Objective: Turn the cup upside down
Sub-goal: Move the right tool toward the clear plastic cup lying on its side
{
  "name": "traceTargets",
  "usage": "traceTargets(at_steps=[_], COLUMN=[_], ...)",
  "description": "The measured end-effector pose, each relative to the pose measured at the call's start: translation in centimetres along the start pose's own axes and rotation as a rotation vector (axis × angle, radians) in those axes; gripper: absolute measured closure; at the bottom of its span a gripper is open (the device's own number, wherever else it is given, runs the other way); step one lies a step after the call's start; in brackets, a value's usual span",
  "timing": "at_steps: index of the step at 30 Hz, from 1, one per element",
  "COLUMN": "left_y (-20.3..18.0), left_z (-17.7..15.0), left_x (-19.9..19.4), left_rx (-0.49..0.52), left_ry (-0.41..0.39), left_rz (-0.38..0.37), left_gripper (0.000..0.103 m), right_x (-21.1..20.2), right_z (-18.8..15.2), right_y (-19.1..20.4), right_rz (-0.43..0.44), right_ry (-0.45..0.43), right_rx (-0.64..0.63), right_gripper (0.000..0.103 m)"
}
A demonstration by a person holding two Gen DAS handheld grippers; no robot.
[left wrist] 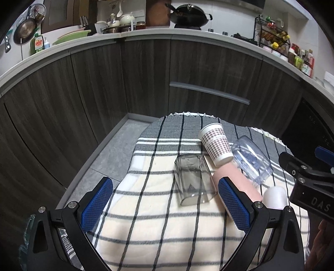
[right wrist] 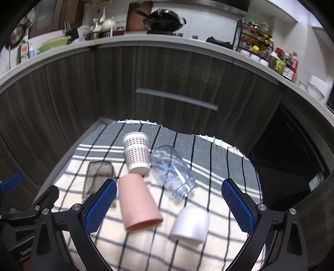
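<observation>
Several cups stand upside down on a striped cloth [left wrist: 146,208]: a smoky clear glass [left wrist: 193,179] [right wrist: 98,177], a patterned paper cup [left wrist: 216,143] [right wrist: 136,152], a pink cup [left wrist: 238,183] [right wrist: 138,204], a clear blue-tinted plastic cup [left wrist: 251,158] [right wrist: 173,171] and a white cup [left wrist: 275,197] [right wrist: 191,223]. My left gripper [left wrist: 165,208] is open and empty, just short of the smoky glass. My right gripper [right wrist: 169,208] is open and empty, with the pink and white cups between its fingers' line of view.
Dark wood cabinets [left wrist: 146,73] with a grey handle [left wrist: 208,92] stand behind the table. A grey floor [left wrist: 108,156] lies to the left. The counter above holds a wok [left wrist: 189,15], bottles and a rack. The right gripper's body [left wrist: 309,177] shows at the right edge.
</observation>
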State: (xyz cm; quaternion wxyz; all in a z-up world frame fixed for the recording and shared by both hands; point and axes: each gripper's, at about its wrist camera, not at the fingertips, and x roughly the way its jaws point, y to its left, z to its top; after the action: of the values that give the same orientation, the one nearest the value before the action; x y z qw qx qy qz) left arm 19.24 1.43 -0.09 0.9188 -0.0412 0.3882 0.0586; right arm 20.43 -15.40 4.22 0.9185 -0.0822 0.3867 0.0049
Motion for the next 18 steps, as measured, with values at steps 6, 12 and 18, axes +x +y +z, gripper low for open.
traceTargets(at_steps=[6,12,18], left_y=[-1.2,-1.6,-2.0], left_z=[1.4,1.8,1.9], left_x=[2.4,5.3,6.9], left_rx=[-0.066,-0.140,-0.161], left_ry=[0.049,0.104,0.110], left_rz=[0.089,0.104,0.109], left_gripper=[0.000,0.000,0.000], right_x=[5.2,11.0,15.4], right_z=[2.6,3.4,3.6], right_y=[-0.8,-1.7,-1.4], right_rz=[0.020,0.036,0.084], right_ry=[0.154,0.334,0.449], right_rx=[-0.076,-0.133,-0.175], right_gripper=[0.002,0.004,0.005])
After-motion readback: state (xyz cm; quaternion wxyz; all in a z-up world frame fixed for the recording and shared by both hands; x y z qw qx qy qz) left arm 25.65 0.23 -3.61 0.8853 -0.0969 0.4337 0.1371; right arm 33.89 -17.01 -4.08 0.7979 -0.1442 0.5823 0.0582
